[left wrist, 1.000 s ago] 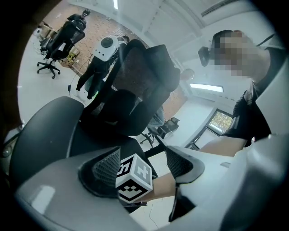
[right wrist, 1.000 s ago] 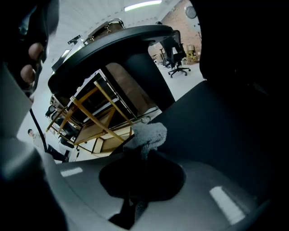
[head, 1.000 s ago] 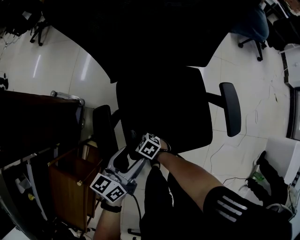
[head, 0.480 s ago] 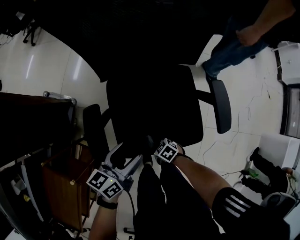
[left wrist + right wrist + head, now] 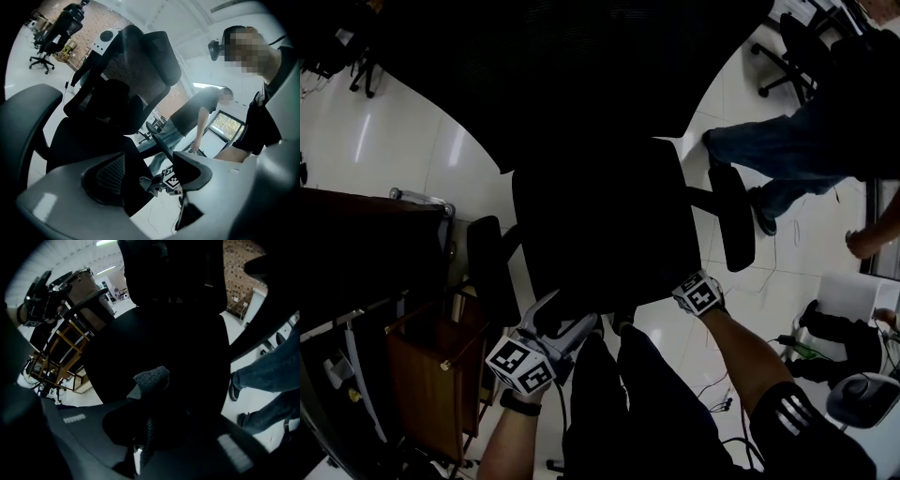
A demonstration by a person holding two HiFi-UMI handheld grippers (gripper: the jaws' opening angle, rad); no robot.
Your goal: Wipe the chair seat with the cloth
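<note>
The wiping step looks in hand: the right gripper [image 5: 146,411] has its jaws clenched on the grey cloth [image 5: 151,379] at the near right edge of the chair seat [image 5: 600,225]. The left gripper [image 5: 564,321] hovers near left, jaws released and empty. Next, the cloth likely needs sweeping across the seat.

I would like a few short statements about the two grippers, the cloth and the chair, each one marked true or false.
1. The right gripper is shut on the cloth. True.
2. The left gripper is clamped on an armrest. False: its jaws stand apart with nothing between them.
3. A person in jeans is on the floor beyond the chair. True.
4. The chair seat is white. False: the seat is black; it is the floor that is pale.
5. The cloth is bright yellow. False: it is dark grey.
</note>
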